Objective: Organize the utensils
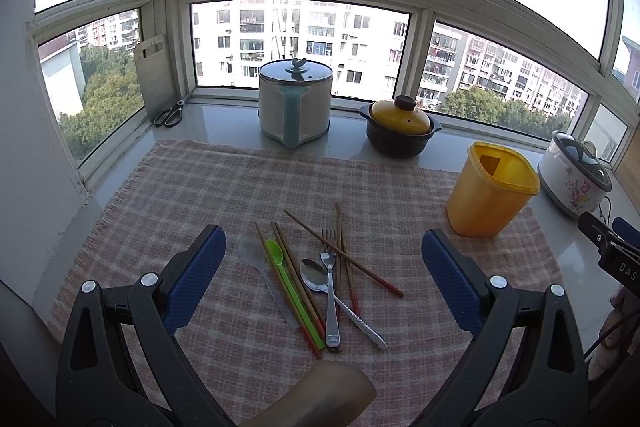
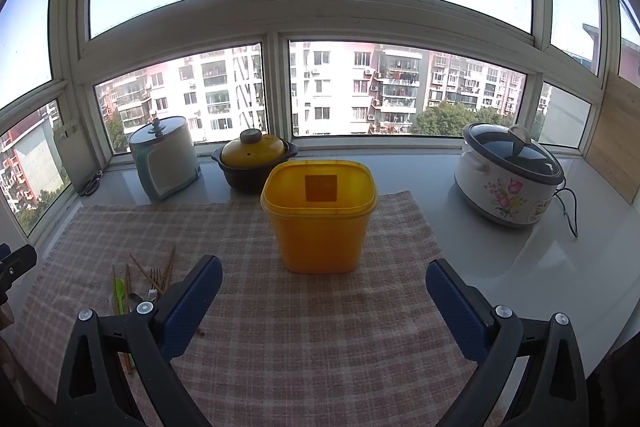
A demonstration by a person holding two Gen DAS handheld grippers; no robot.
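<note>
- My left gripper hangs with jaws wide open, holding nothing.
- My right gripper too.
- Utensils lie at 12 o'clock.
- Yellow tub stands empty.
- Thin, hard, slippery: I pinch the fork mid-handle.

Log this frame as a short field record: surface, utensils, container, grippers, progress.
surface: checked cloth on a windowsill counter
utensils: chopsticks, fork, metal spoon, green spoon, clear spoon, piled loose
container: yellow tub, upright, open, looks empty
left gripper: open, above the pile
right gripper: open, facing the tub
progress: nothing sorted yet
</note>
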